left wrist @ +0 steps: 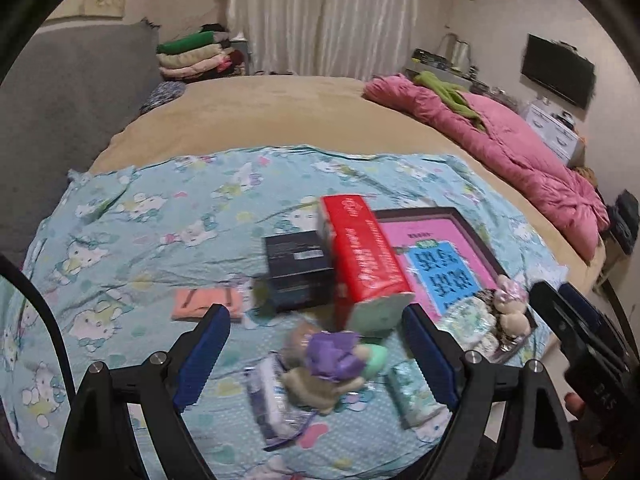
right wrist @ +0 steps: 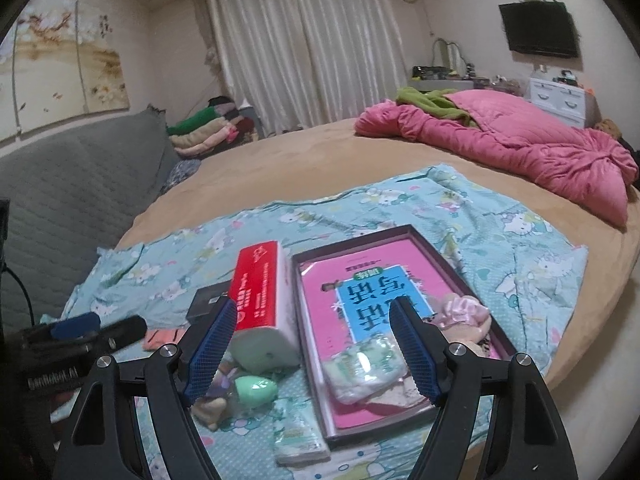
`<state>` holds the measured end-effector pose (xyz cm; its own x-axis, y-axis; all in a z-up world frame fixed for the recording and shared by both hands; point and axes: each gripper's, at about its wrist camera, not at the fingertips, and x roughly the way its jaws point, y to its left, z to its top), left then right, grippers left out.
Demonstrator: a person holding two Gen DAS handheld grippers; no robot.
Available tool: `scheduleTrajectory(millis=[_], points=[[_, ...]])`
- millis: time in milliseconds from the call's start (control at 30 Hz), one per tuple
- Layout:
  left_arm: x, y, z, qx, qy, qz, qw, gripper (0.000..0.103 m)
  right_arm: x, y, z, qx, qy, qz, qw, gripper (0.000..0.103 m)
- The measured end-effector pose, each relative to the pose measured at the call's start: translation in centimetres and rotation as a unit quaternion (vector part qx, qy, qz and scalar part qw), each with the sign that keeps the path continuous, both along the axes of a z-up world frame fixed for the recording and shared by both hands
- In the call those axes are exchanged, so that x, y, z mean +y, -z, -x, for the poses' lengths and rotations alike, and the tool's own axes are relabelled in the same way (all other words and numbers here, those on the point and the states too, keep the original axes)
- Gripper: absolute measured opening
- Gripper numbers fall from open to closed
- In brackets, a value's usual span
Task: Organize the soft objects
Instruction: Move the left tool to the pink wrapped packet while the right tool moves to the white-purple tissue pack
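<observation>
Left wrist view: left hand-held gripper (left wrist: 316, 330) spread wide, empty, above a plush toy with purple bow (left wrist: 326, 362). Just beyond the toy, red tissue pack (left wrist: 362, 256); dark box (left wrist: 298, 270) left of the pack, orange cloth (left wrist: 206, 305) farther left. Both scarcely show in the other view.

Right wrist view: right hand-held gripper (right wrist: 314, 326) wide, empty, over the shallow tray (right wrist: 434, 246) right of the pack; a diaper pack (right wrist: 362, 370) and pink scrunchie (right wrist: 466, 312) lie in it. Tray lettering inverted, unreadable. Cat-print sheet (right wrist: 520, 240) on tan bed (right wrist: 300, 160); white curtains (right wrist: 304, 48) behind.

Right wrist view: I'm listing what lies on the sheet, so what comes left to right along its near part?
Purple-bow plush → green egg-shaped toy → small tissue pack → tray holding a wrapped pack.
</observation>
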<state>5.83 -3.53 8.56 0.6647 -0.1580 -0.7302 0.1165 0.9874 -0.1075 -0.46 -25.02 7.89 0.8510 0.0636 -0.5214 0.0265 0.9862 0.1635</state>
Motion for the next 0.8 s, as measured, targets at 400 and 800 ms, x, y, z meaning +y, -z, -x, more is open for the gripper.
scheduleTrajectory(millis=[400, 800], points=[[6.6, 1.4, -0.7, 0.016, -0.065, 0.009, 0.9977, 0.087, 2.7, 1.0, -0.1, 0.024, -0.040, 0.007, 0.999, 0.080], [11.3, 4.6, -1.4, 0.037, -0.108, 0.027, 0.9930, 0.087, 9.9, 4.9, 0.6, 0.089, -0.139, 0.002, 0.986, 0.080]])
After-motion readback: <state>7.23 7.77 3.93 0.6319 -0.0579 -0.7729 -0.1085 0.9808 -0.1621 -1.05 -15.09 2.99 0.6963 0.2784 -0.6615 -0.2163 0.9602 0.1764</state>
